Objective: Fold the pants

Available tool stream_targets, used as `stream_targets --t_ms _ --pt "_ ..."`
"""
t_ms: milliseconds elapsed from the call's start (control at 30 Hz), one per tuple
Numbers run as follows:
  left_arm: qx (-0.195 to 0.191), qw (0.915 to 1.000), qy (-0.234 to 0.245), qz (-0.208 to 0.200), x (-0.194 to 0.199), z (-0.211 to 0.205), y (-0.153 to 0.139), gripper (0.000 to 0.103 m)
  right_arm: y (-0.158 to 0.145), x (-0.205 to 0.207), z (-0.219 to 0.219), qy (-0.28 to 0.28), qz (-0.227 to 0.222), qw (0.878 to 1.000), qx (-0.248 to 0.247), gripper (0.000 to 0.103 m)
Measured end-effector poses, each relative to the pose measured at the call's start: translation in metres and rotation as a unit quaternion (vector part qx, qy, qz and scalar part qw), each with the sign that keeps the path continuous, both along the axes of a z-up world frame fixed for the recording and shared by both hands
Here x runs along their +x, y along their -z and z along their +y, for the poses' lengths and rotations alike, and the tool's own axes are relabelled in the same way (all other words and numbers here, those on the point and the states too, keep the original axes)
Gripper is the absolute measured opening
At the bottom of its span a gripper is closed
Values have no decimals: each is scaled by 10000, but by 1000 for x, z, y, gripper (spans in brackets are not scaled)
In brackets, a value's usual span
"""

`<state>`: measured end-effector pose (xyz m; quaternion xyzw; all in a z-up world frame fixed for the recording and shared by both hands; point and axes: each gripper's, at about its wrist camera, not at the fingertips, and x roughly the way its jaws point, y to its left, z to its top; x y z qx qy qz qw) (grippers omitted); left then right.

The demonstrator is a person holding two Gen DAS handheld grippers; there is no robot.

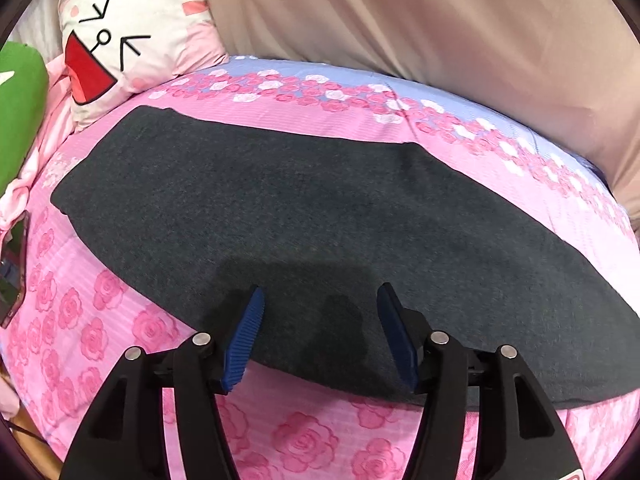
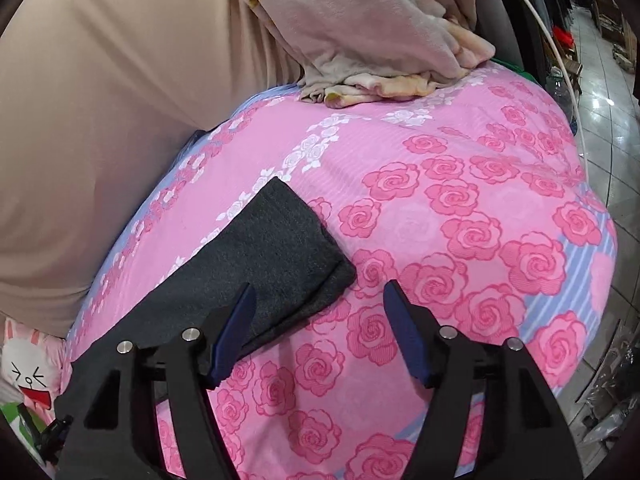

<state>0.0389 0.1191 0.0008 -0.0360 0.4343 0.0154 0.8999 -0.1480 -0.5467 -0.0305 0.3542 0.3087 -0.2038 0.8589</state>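
1. The left gripper [image 1: 320, 300] is hanging with its blue-padded fingers [image 1: 244, 340] spread wide over the near long edge of the dark grey pants [image 1: 304, 216]; cloth is lying beneath the gap, but neither pad is pressing on it.
2. The right gripper [image 2: 318, 300] is likewise holding its fingers [image 2: 236, 332] spread, pinching nothing. One fingertip is sitting over the end of the pants [image 2: 260, 252], the other over bare sheet.
3. The pants are lying flat on the bed, folded into one long narrow band. In the left wrist view their long axis is running from upper left, near the pillow, to lower right, past the gripper. In the right wrist view one short, squared end is pointing up and to the right, toward the open middle of the bed.
4. Both grippers are tilting downward at the bed, looking along their fingers from above the near side.
5. The pink rose-print bedsheet [image 1: 100, 320] is showing on both sides of the band: a strip between the pants' near edge and the bed's near side, and a wider one beyond the far edge, up to the beige fabric backdrop [image 1: 440, 20].
6. A cartoon-face pillow [image 1: 132, 40] is sitting near the band's far-left corner, apart from it.
7. Past the pants' short end, much sheet [image 2: 460, 200] is lying bare; a crumpled beige blanket [image 2: 380, 40] is sitting at the far edge, well apart.
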Motion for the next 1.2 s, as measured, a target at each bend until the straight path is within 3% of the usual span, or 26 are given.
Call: stream_targets --t_ms 100,133,167,233,367,467,567,733,833,900,967,1067,1133,1200 --pt "239 9995 153 -132 -9 -17 1 57 1 13 5 -99 69 9998 -138 63" --pt "283 9993 207 -152 -11 -21 2 60 0 16 6 -102 139 9995 -251 57" --pt "350 9989 250 -164 -13 -26 5 62 1 20 7 -148 224 9992 -306 34" --pt "517 9982 231 -214 -14 -32 8 63 1 24 9 -182 338 9986 -365 11" --pt "448 9981 240 -352 -16 -30 6 63 -19 16 21 -193 -27 9988 -444 10" --pt "157 9983 180 -537 -21 -20 1 63 -58 19 49 -519 -587 9951 -600 10" --pt "-119 9977 112 -656 -24 -11 -4 63 -107 45 108 -1306 -1103 9813 -888 10" --pt "-447 9959 14 -790 -29 10 -11 63 -143 104 217 -2662 -1511 9467 -1006 10" --pt "-353 9958 -86 -837 -31 27 -13 63 -130 146 289 -3457 -1360 9245 -851 10" --pt "-331 9959 -171 -830 -31 42 -12 63 -103 171 337 -3965 -1046 9092 -724 10" --pt "-510 9950 -240 -819 -32 56 -9 63 -61 190 386 -4562 -469 8867 -585 13" --pt "-899 9924 -288 -790 -32 68 -5 63 -28 183 414 -4750 27 8756 -881 14" --pt "-881 9926 -264 -795 -32 67 -4 64 -35 158 404 -4637 -151 8789 -1106 16" --pt "-807 9929 -183 -858 -34 61 -5 68 -51 134 367 -4105 -338 9029 -1225 30"
